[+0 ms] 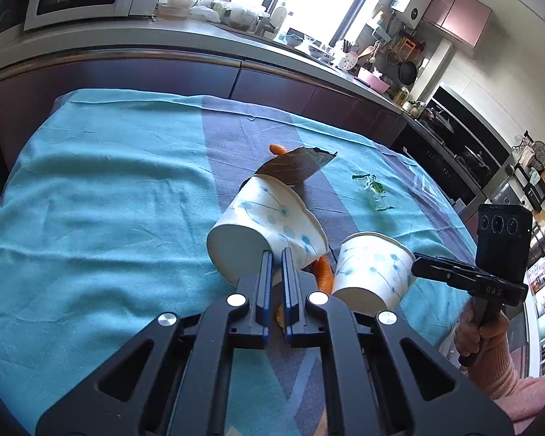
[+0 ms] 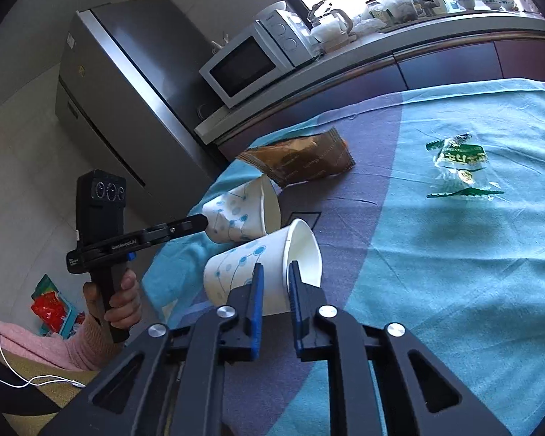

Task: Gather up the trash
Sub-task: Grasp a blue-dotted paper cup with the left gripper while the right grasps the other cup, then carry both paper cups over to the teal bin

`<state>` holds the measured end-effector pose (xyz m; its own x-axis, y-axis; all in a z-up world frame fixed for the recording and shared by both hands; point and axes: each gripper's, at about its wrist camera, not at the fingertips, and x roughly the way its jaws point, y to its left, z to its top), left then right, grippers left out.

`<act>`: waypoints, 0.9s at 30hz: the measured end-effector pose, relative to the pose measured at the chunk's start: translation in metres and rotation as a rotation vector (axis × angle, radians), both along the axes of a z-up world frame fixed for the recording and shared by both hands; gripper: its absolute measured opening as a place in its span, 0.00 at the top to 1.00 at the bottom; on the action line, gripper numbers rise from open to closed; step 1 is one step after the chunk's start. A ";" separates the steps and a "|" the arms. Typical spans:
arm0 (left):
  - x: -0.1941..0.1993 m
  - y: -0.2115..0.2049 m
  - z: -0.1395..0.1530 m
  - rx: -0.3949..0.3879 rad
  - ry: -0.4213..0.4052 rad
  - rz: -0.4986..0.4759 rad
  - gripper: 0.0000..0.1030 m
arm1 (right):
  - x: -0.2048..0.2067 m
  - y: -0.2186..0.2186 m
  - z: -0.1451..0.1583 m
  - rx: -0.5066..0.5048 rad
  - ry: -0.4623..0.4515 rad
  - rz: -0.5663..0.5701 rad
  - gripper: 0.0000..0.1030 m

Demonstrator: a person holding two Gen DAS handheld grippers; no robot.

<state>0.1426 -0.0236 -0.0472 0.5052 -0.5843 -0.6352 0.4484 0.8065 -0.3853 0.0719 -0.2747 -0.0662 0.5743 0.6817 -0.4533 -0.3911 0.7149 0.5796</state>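
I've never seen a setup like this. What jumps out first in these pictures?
Two patterned paper cups, each gripped by a black claw held in a person's hand: the left claw pinches the left cup near its base, and the right claw clamps the right cup by its rim. Both cups are tipped on their sides over a blue tablecloth. Farther back lie a brown snack wrapper and a clear green-printed wrapper.
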 end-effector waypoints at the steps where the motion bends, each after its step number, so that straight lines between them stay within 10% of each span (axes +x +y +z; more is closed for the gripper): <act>1: -0.002 0.004 0.001 -0.001 -0.005 0.007 0.95 | -0.002 0.000 0.003 0.003 -0.010 0.003 0.94; 27: -0.053 0.122 0.043 -0.027 -0.109 0.196 0.97 | 0.034 0.101 0.060 -0.021 -0.140 0.124 0.98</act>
<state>0.0901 0.0985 -0.0041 0.6758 -0.4839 -0.5561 0.3242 0.8726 -0.3653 0.1059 -0.1736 -0.0057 0.5445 0.7425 -0.3902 -0.5529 0.6676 0.4987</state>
